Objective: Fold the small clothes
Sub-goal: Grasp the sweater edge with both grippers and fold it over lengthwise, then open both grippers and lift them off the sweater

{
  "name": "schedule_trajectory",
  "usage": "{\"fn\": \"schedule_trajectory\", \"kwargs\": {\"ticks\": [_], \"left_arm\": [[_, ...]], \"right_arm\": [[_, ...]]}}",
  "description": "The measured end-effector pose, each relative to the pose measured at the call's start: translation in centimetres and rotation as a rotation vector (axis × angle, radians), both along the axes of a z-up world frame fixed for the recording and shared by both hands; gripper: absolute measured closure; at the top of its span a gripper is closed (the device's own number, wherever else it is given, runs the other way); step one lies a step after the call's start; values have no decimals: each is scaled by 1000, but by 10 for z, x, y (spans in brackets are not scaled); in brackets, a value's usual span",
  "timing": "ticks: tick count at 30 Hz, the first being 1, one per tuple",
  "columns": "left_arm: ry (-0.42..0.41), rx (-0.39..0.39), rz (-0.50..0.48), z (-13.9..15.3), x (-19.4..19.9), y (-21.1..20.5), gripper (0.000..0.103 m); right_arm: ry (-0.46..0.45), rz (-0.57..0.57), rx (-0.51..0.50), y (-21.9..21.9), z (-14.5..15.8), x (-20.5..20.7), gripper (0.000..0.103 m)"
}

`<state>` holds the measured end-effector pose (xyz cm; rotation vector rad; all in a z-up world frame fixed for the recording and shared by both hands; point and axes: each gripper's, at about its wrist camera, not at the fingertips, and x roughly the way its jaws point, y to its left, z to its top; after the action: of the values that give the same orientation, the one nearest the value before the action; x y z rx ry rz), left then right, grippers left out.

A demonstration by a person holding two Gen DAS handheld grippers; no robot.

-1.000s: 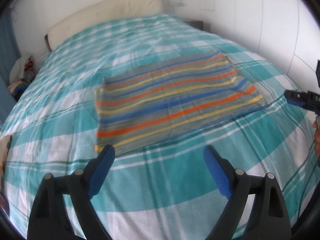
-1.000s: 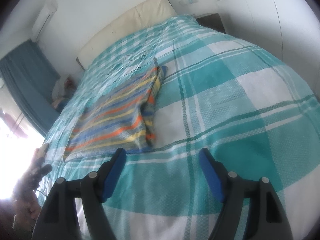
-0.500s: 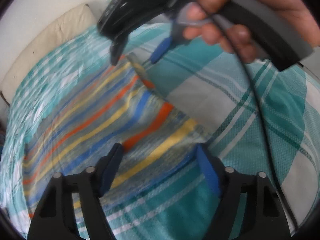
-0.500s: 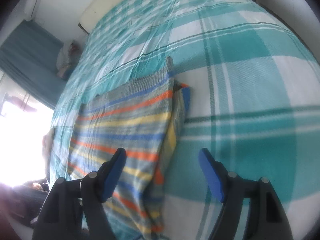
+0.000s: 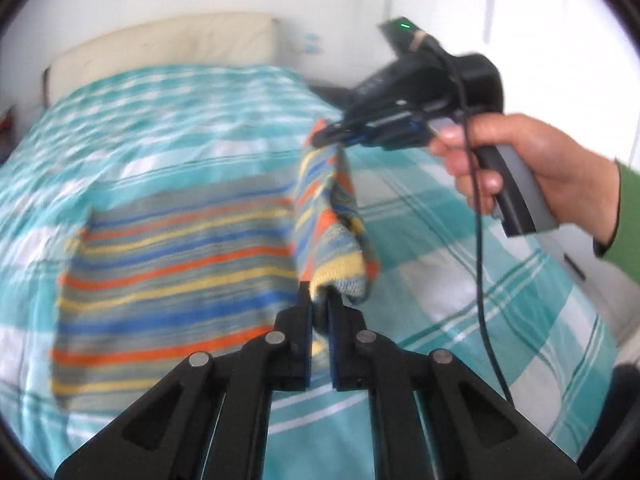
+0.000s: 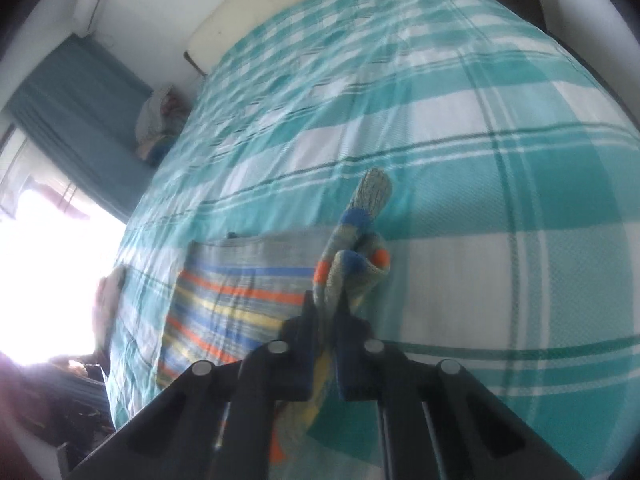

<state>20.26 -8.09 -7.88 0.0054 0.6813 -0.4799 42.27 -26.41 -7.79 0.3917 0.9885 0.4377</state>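
A striped knit garment (image 5: 176, 264) in grey, orange, yellow and blue lies flat on the teal plaid bedspread (image 5: 168, 120). Its right edge is pulled up off the bed between both grippers. My left gripper (image 5: 320, 300) is shut on the near right corner of the garment. My right gripper (image 5: 326, 139), held by a hand with a green sleeve (image 5: 628, 216), is shut on the far right corner. In the right wrist view the right gripper (image 6: 327, 300) pinches bunched striped garment (image 6: 352, 256), and the rest of the cloth spreads to the left.
A cream headboard cushion (image 5: 160, 46) runs along the far end of the bed. A white wall (image 5: 520, 20) stands close on the right. In the right wrist view teal curtains (image 6: 76, 120), a pile of items (image 6: 160, 116) and a bright window (image 6: 44, 272) sit at the left.
Both grippers went from open above the bed to shut on the garment's right corners. The right edge of the garment has risen off the bedspread.
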Motion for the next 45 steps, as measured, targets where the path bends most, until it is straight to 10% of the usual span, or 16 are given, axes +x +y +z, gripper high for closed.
{"fn": "schedule_trajectory", "kwargs": {"ticks": [7,16,20,24,31,33,35,37,40,45], "left_arm": [[129,-114,236,-14,11,102,99],[286,-155,386,-55,20,170,98],[354,-152,375,-62,25,182,85],[294,-128,397,-46,15,188,28],[249,-96,441,-39,40,193,28],[313,-46,486,-55,55,195,67],[389,-62,493,-74,65,202,72],[393,-75,487,-72,61,204,71],[377,-43,526,-55,44,210,38],[290,24,525,-32,11,213,20]], "right_arm": [[-44,146,9,146,15,24,95],[14,205,-66,278,-45,47,95],[27,221,47,284,-62,48,75],[-20,218,116,265,-46,31,57],[-159,292,-159,211,-20,-49,58],[-167,365,-204,207,-33,-81,62],[-111,427,-221,208,-61,-107,67],[-60,432,-310,211,-93,-126,72],[-122,356,-310,201,-86,-148,72],[-174,247,-227,170,-62,-191,45]]}}
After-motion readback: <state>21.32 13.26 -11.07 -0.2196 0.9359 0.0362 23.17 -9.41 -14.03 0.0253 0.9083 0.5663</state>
